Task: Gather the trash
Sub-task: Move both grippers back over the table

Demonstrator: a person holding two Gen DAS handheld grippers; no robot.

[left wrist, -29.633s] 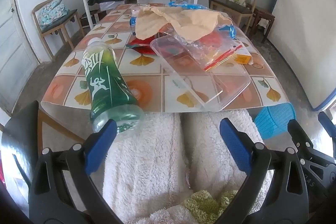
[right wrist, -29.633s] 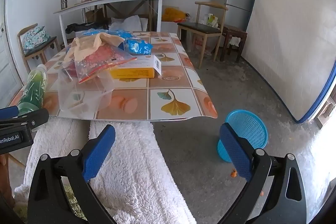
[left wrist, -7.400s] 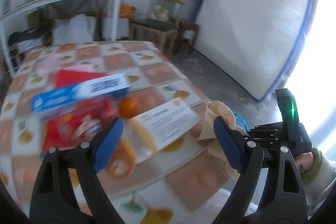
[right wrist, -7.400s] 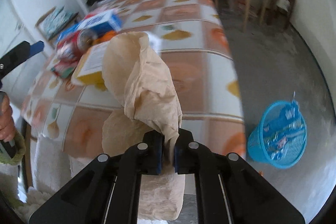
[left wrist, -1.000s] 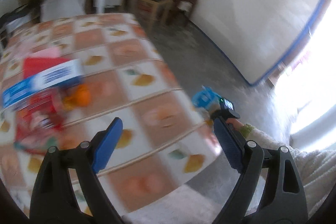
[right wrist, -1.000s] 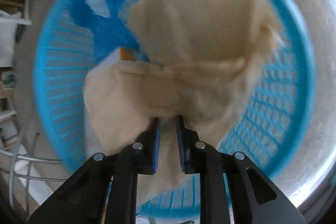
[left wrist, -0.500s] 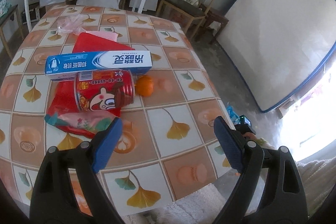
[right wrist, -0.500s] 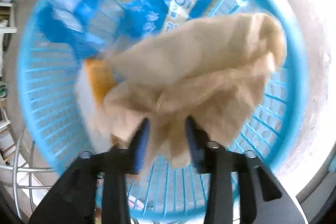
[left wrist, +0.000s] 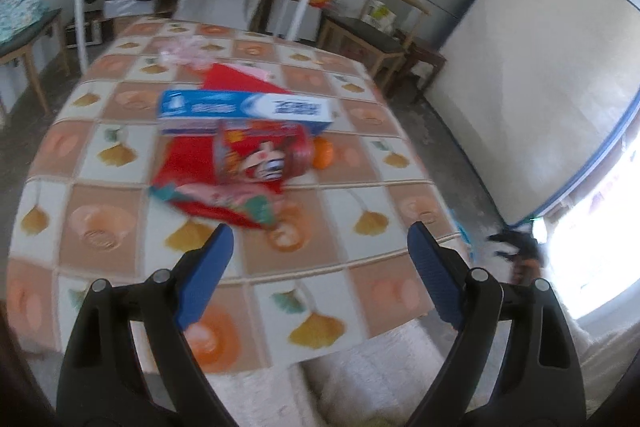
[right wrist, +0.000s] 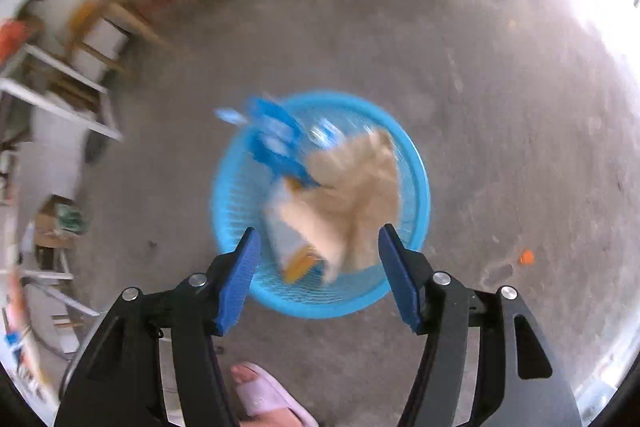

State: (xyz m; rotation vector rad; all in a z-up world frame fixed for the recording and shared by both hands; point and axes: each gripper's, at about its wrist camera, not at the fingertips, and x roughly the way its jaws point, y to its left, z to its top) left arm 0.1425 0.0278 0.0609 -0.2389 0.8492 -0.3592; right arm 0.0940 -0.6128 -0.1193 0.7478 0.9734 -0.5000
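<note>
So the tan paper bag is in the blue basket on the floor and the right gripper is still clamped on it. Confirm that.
Not clamped. The right wrist view shows the right gripper with jaws opening and nothing between them; the tan paper bag lies loose in the blue basket on the floor.

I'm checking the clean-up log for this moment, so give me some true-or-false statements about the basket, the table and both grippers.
1. The beige paper lies in the blue basket. True.
2. The right gripper is shut on the paper. False: its fingers are opening, with nothing between them.
3. The red can stands upright. False: it lies on its side.
4. The left gripper is open and empty. True.
5. The toothpaste box is in the basket. False: it is on the table.
</note>
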